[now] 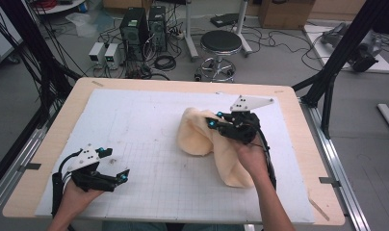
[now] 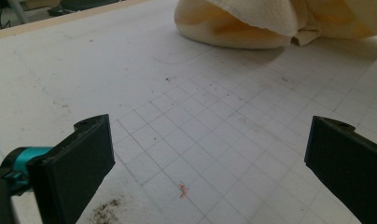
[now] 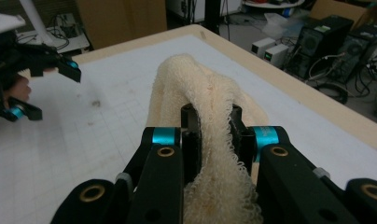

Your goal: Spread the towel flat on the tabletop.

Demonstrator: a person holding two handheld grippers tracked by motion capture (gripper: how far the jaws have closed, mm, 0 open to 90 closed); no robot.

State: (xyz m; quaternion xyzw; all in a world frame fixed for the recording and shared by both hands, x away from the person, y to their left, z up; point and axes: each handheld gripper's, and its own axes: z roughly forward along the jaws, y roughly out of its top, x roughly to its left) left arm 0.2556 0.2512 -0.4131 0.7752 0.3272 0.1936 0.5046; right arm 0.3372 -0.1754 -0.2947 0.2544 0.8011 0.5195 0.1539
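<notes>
Towel [image 1: 202,137] — peach, fluffy, crumpled

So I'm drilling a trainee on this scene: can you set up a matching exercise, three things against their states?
Things:
1. left hand-held gripper
2. right hand-held gripper
3. towel

States:
A. partly lifted, bunched
B. open, over bare mat
C. shut on fabric

Pairs: 1-B, 2-C, 3-A
</notes>
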